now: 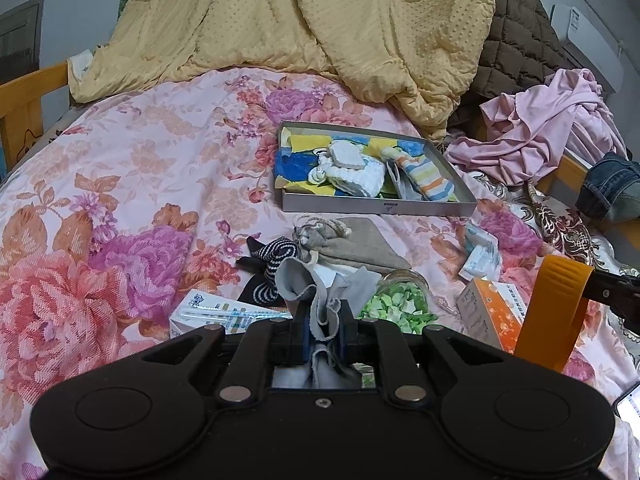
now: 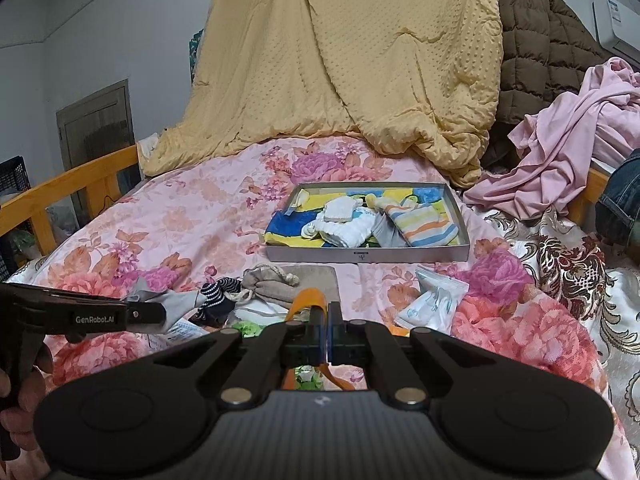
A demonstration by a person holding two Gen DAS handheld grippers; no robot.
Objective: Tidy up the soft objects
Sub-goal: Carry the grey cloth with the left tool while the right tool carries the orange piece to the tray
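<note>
Your left gripper [image 1: 322, 330] pinches a grey cloth [image 1: 316, 288]; your right gripper [image 2: 327, 330] is clamped on what appears to be an orange band [image 2: 306, 298]. The tray [image 1: 376, 205] lies beyond clutter: the trailing cloth may snag the glass jar [image 1: 396, 300].

My left tongs [image 1: 322, 330] pinch a crumpled grey cloth [image 1: 316, 288]. My right tongs [image 2: 327, 330] clamp an orange strap [image 2: 305, 298]. A beige drawstring pouch [image 1: 340, 240] and a striped sock [image 1: 266, 264] lie on the bed, near the tray [image 1: 376, 205] of folded cloths.
</note>
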